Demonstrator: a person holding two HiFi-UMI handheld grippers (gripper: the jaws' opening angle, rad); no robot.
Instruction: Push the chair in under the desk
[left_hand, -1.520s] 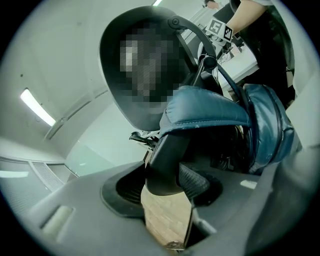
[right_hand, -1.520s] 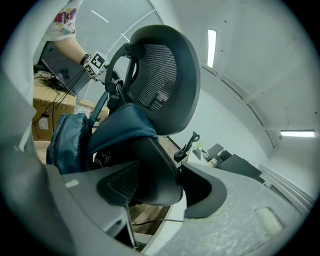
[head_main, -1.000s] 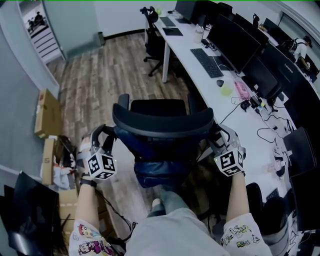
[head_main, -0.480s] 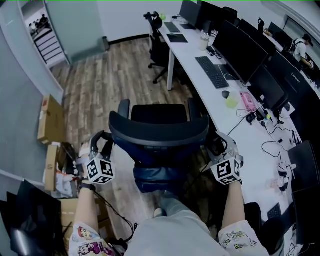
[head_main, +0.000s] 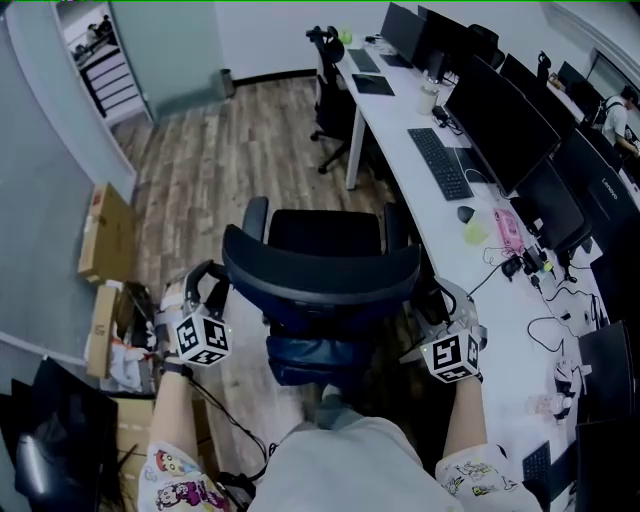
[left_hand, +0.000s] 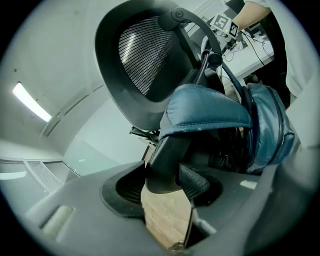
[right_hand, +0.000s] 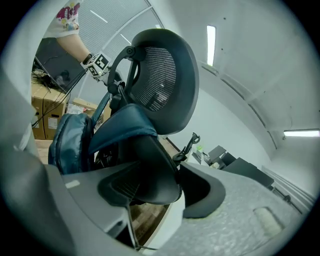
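The left tool and right tool each clench a side edge of the chair back, right jaws just tightening; only gripper views show pads gripping

In the head view the chair back hides most of its seat and all of its base, and a blue bag covers the lower frame. The jaws of the left gripper and right gripper are out of sight behind that back. The right pair has just been closing on the frame. The desk runs off the right edge. A far-right person is cropped. Print on the left boxes is too small to read.
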